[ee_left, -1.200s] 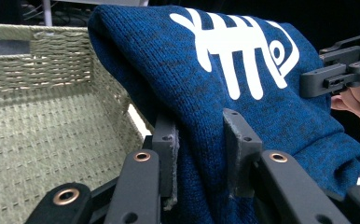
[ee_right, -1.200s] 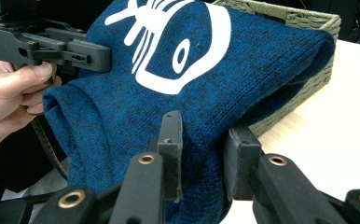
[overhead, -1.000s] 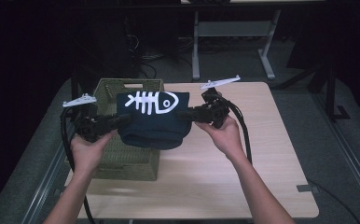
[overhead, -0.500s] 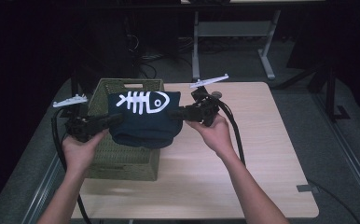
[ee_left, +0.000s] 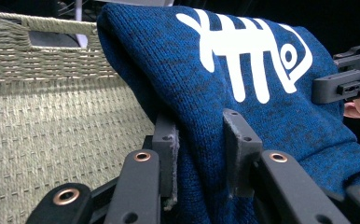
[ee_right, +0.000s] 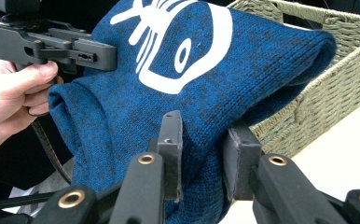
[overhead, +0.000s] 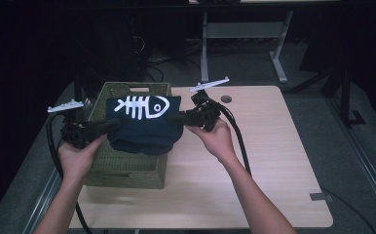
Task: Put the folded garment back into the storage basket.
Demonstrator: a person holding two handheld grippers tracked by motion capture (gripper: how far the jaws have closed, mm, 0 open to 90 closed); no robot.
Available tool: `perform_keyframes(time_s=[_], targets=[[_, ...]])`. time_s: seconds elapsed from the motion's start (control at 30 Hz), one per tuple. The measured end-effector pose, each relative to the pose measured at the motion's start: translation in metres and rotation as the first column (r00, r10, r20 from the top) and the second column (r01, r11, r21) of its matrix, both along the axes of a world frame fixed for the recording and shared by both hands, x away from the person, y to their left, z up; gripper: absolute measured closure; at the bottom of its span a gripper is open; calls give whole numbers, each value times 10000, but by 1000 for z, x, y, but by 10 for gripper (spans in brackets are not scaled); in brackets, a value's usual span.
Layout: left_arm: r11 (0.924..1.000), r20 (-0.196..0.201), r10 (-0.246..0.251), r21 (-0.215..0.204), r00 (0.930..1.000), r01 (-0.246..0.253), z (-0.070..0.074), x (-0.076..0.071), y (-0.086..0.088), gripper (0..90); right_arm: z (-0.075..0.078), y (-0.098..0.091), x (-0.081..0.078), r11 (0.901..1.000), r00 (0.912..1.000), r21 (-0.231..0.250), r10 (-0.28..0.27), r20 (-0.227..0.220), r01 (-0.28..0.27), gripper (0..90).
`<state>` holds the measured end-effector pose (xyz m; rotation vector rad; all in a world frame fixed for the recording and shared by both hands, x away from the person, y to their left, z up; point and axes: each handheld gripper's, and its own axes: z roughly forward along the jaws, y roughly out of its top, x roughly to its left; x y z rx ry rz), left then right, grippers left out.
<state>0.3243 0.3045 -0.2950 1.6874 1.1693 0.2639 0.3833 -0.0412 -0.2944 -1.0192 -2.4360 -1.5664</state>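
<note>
Left gripper (overhead: 109,126) is clamped on one side of a folded blue sweater (overhead: 144,127) with a white fish-skeleton print; the right gripper (overhead: 176,118) is clamped on the opposite side. Between them the sweater hangs over the woven basket (overhead: 122,165), which sits at the surface's (overhead: 273,161) left edge. Right of the basket, the surface lies bare out to its right edge.

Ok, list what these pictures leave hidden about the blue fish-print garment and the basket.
- Basket interior: high view, the folded blue garment held above covers most of it, so contents cannot be told.
- Garment's type: all views, it is folded; no sleeves or hem show.
- Garment's lower edge: left gripper view, cut off by the frame's bottom.
- Left gripper fingers' grip depth: fabric hides it.
</note>
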Motion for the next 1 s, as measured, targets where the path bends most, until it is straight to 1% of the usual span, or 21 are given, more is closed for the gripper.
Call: perform_keyframes(time_s=[0.23, 0.63, 0.93, 1.0], targets=[[9998, -83, 173, 24, 9998, -173, -2, 0, 8, 693, -2, 9, 2, 10000, 10000, -5, 91, -2, -91, 712], [9990, -107, 451, 59, 9989, -451, -4, 1, 20, 693, -4, 23, 6, 9999, 9999, -15, 163, -54, -163, 712], [9970, -219, 771, 46, 9968, -770, -7, 1, 33, 691, -8, 39, 9, 9997, 9998, -76, 220, -6, -220, 712], [9965, -246, 838, 48, 9962, -837, -7, 1, 35, 692, -10, 43, 11, 9998, 9997, -26, 222, -44, -222, 712]])
